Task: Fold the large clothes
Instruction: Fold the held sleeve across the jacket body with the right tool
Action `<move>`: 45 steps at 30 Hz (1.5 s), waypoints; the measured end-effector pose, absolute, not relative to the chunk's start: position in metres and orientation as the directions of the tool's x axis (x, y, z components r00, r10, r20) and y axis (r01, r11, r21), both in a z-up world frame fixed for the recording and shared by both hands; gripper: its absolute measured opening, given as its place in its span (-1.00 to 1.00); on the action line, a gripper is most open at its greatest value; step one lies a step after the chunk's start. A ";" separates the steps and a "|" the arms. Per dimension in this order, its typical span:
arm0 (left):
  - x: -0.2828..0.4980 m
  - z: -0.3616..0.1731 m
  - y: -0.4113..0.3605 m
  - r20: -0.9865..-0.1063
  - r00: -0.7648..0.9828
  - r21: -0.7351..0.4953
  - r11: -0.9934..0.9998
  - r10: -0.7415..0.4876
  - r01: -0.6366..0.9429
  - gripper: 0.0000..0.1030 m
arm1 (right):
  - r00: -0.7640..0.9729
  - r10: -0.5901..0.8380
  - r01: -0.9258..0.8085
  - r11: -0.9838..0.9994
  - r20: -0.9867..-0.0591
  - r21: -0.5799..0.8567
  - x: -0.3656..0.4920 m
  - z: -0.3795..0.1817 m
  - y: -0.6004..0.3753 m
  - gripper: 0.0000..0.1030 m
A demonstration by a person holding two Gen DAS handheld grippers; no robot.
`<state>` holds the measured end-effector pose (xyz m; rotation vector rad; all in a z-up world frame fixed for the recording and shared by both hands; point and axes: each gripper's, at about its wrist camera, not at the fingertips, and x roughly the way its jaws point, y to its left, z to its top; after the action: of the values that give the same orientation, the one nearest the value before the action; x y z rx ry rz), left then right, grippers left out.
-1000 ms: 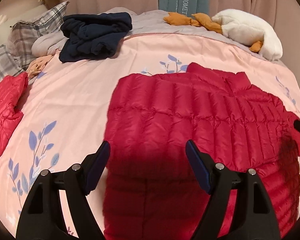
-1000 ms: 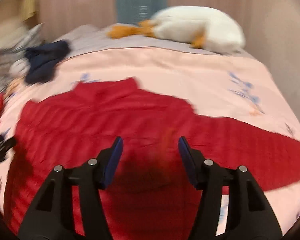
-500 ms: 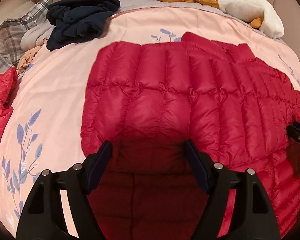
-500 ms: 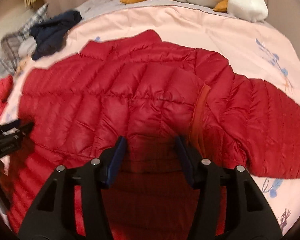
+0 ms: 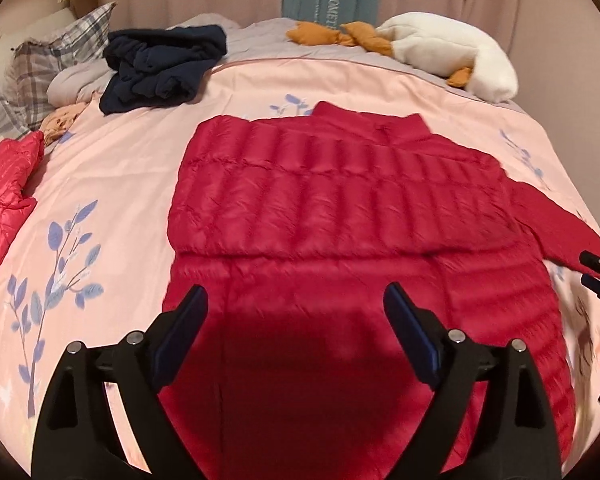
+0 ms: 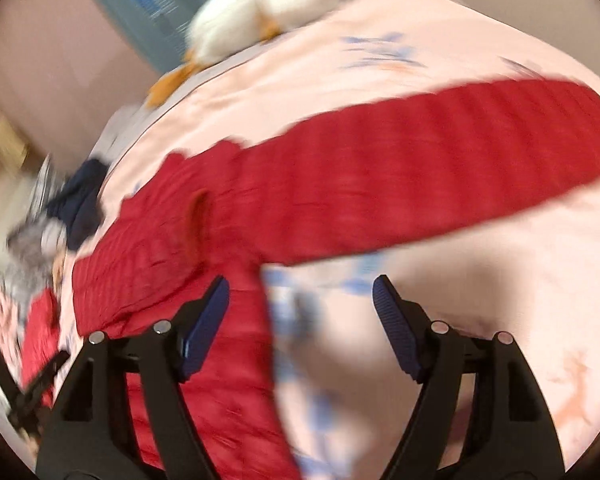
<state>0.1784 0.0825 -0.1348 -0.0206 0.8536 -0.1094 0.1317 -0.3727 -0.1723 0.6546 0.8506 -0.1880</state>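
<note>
On the pink bed [image 5: 132, 168] a red puffer jacket [image 5: 340, 200] lies spread flat, one sleeve [image 6: 440, 152] stretched out to the right. Above its near hem the left claw [image 5: 296, 312] hangs with jaws opening and nothing between them. Over the jacket's right edge the right claw [image 6: 300, 304] is opening too, gripping nothing.

jacket [image 5: 340, 208] on bed [image 5: 120, 168] (sweater [image 5: 160, 64] behind)
</note>
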 end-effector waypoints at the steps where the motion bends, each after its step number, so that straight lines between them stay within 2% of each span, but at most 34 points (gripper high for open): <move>1: 0.172 -0.133 0.081 -0.750 0.652 -0.068 0.993 -0.112 0.093 0.74 | 0.659 0.091 0.428 0.771 -0.747 0.472 0.123 -0.175 -0.384 0.47; 7: 0.133 -0.127 0.075 -0.749 0.641 -0.137 0.986 -0.168 0.097 0.74 | 0.669 0.102 0.542 0.610 -0.736 0.578 0.077 -0.200 -0.444 0.47; 11: 0.114 -0.125 0.075 -0.752 0.630 -0.180 0.980 -0.194 0.088 0.74 | 0.719 0.133 0.545 0.501 -0.682 0.672 0.072 -0.215 -0.462 0.47; 20: 0.098 -0.119 0.092 -0.753 0.641 -0.175 0.984 -0.149 0.023 0.74 | 0.824 0.099 0.513 0.286 -0.557 0.810 0.099 -0.229 -0.495 0.47; 26: 0.096 -0.117 0.106 -0.752 0.646 -0.184 0.983 -0.132 -0.014 0.74 | 0.832 0.070 0.524 0.228 -0.551 0.821 0.120 -0.232 -0.505 0.44; 28: 0.095 -0.119 0.109 -0.757 0.641 -0.184 0.983 -0.125 -0.026 0.74 | 0.815 0.050 0.551 0.238 -0.577 0.800 0.126 -0.232 -0.505 0.28; 29: 0.095 -0.120 0.110 -0.759 0.639 -0.185 0.982 -0.123 -0.030 0.74 | 0.799 0.031 0.577 0.242 -0.601 0.780 0.128 -0.232 -0.506 0.08; 30: 0.094 -0.122 0.112 -0.761 0.637 -0.186 0.982 -0.121 -0.036 0.74 | 0.785 0.019 0.597 0.241 -0.619 0.765 0.127 -0.234 -0.508 -0.21; 33: 0.093 -0.125 0.116 -0.762 0.636 -0.193 0.980 -0.121 -0.044 0.74 | 0.762 -0.003 0.629 0.239 -0.648 0.740 0.124 -0.238 -0.510 -0.54; 36: 0.093 -0.128 0.119 -0.765 0.631 -0.204 0.978 -0.130 -0.046 0.74 | 0.745 -0.027 0.643 0.295 -0.667 0.707 0.124 -0.230 -0.506 -0.74; 39: 0.092 -0.131 0.121 -0.765 0.629 -0.215 0.975 -0.137 -0.049 0.74 | 0.728 -0.079 0.653 0.385 -0.681 0.653 0.127 -0.212 -0.497 -0.85; 45: 0.090 -0.134 0.124 -0.762 0.627 -0.245 0.968 -0.160 -0.050 0.74 | 0.728 -0.161 0.609 0.597 -0.666 0.522 0.148 -0.162 -0.461 -0.88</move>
<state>0.0905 0.1245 -0.1343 -0.2534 0.8932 -0.0637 0.1476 -0.4613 -0.1621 0.8168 0.6118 -0.4807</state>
